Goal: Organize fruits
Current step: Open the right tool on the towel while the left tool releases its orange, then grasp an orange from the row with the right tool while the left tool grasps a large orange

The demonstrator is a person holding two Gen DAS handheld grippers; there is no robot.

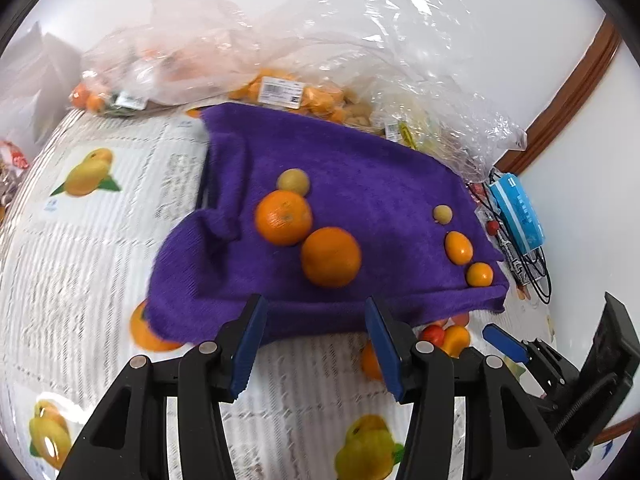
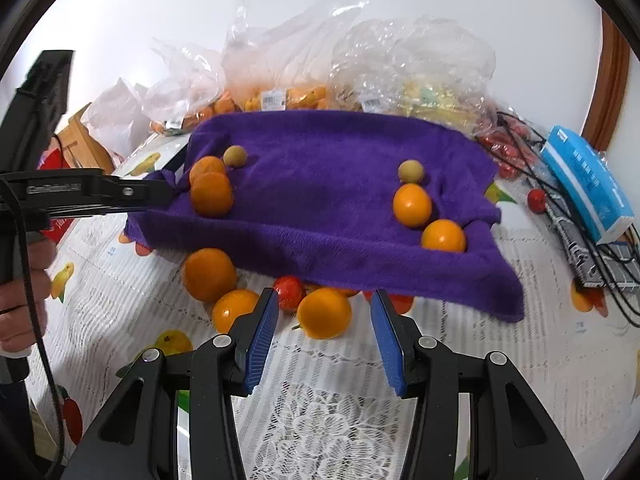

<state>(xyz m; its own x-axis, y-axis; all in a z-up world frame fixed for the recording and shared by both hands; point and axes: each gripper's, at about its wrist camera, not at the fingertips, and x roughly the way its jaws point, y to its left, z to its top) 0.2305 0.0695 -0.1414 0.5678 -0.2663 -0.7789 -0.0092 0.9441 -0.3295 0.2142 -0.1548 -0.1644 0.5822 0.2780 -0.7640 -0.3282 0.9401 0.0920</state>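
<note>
Oranges (image 1: 331, 257) and small yellow-green fruits (image 1: 294, 181) on purple towel (image 1: 360, 168)

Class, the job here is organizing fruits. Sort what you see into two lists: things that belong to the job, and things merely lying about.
Belongs to the job:
purple towel
oranges on towel
loose orange fruit
small red fruit
bagged fruit

Lying about:
blue tissue pack
black cables

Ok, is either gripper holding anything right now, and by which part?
Nothing is held. The left gripper is open at the near edge of the purple towel; the right gripper is open, just short of an orange fruit.
</note>
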